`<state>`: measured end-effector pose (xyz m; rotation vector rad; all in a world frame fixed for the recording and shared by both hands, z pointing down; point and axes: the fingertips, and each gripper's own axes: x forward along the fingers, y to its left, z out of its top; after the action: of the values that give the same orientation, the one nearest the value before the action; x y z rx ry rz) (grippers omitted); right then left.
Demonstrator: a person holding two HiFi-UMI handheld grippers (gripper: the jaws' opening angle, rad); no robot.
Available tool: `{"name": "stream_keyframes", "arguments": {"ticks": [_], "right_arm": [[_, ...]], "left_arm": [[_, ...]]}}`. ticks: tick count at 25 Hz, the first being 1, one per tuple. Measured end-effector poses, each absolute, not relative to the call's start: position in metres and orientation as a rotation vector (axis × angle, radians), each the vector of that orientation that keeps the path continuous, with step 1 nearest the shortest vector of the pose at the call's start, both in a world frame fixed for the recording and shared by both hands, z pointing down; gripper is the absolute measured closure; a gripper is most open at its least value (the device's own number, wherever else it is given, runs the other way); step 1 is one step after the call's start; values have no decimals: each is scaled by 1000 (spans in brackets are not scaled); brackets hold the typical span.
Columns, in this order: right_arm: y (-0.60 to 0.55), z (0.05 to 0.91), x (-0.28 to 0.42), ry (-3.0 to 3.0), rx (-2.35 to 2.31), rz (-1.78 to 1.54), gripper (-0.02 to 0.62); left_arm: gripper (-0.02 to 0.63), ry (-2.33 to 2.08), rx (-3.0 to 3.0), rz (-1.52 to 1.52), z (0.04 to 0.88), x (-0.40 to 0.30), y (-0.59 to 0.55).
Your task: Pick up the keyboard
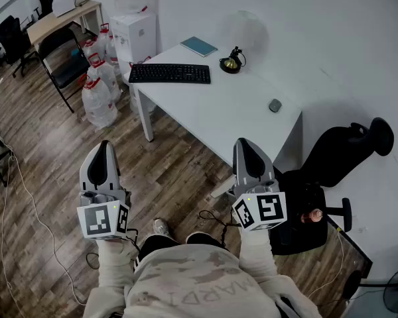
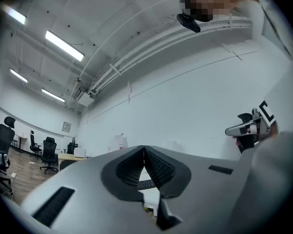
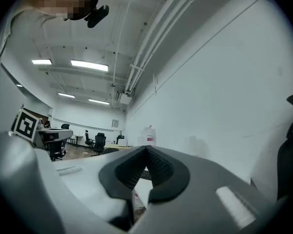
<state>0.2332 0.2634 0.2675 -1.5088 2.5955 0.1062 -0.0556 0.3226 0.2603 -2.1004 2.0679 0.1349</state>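
A black keyboard [image 1: 170, 73] lies on the far left part of a white table [image 1: 232, 114], near its left edge. My left gripper [image 1: 104, 148] hangs over the wooden floor, well short of the table, jaws shut and empty. My right gripper [image 1: 246, 147] is level with the table's near edge, also shut on nothing. In the left gripper view the gripper [image 2: 144, 149] has its pads meeting at the tips; a sliver of the keyboard [image 2: 145, 184] shows below them. The right gripper [image 3: 147, 150] looks the same in its own view.
On the table lie a teal notebook [image 1: 199, 46], a small black-and-gold object [image 1: 233, 61] and a grey mouse [image 1: 274, 105]. A black office chair [image 1: 331, 164] stands to the right, a water dispenser [image 1: 134, 35] and bagged bottles [image 1: 97, 88] to the table's left. Cables run across the floor.
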Motion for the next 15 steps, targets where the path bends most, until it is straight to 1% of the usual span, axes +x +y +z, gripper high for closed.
{"name": "stream_keyframes", "arguments": {"ticks": [8,15], "right_arm": [[272,264,235,2600,-1496,128,585],[261,265,229,2574,-1505,112,586]], "left_arm": [[600,2063,-2096,152,256,-52,332],[600,2036,-2116,145,255,-56,319]]}}
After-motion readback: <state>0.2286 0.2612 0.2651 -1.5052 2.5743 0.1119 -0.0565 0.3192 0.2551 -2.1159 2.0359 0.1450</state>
